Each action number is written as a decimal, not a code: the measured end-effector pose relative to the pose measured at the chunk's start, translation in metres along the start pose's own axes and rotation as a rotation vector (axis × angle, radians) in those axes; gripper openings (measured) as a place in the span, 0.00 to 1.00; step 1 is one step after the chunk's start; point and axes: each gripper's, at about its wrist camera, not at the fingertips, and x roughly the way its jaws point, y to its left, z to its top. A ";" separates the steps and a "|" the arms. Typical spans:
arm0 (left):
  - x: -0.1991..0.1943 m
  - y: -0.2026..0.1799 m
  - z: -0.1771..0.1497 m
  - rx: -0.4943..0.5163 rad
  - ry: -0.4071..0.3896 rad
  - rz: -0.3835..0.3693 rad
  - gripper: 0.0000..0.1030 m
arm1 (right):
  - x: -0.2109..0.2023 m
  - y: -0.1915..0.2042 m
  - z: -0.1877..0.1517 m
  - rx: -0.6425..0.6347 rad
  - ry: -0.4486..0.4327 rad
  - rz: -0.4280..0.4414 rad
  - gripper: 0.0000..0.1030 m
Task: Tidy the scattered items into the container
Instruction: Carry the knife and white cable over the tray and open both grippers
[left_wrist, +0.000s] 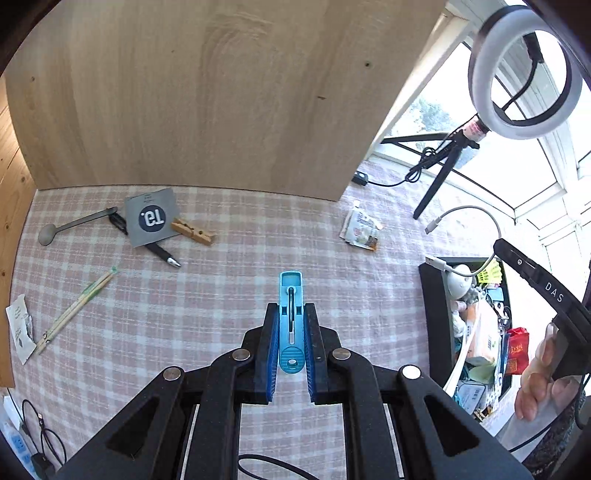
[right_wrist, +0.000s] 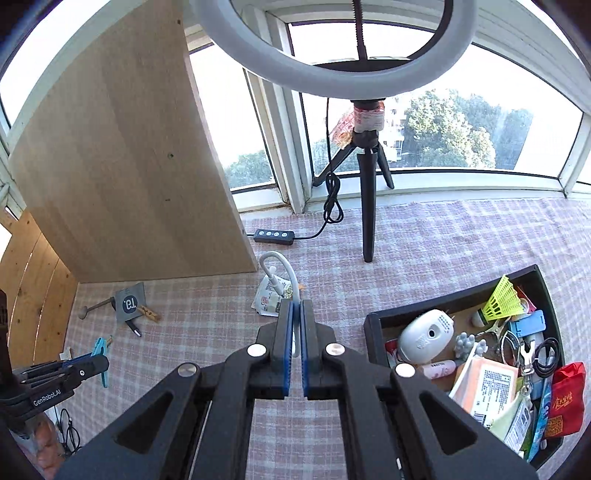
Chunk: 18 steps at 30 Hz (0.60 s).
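Closest in, the left tongs (left_wrist: 291, 332) are clamped on a light-blue plastic clothes peg (left_wrist: 291, 321), held clear above the pink checked tabletop (left_wrist: 207, 317). The right tongs (right_wrist: 295, 332) are pinched tight on a white charging cable (right_wrist: 284, 269), its loop arching ahead of the tips. The black rectangular container (right_wrist: 373, 332), crammed with odds and ends, sits right of those tongs. Ahead-left of the left tongs lie a grey square packet (left_wrist: 151, 218), a wooden clothes peg (left_wrist: 194, 232), a black pen (left_wrist: 164, 254), a metal spoon (left_wrist: 74, 225) and wooden chopsticks (left_wrist: 74, 310). An upright pale wooden board (left_wrist: 207, 96) walls off the back, and a ring light on a black tripod (right_wrist: 369, 199) stands ahead of the right tongs.
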 end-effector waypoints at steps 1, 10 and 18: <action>0.002 -0.018 0.000 0.026 0.006 -0.018 0.11 | -0.008 -0.015 -0.002 0.026 -0.007 -0.009 0.04; 0.028 -0.178 -0.013 0.266 0.078 -0.168 0.11 | -0.071 -0.147 -0.028 0.229 -0.062 -0.140 0.04; 0.045 -0.292 -0.048 0.452 0.160 -0.264 0.11 | -0.112 -0.226 -0.051 0.351 -0.085 -0.241 0.04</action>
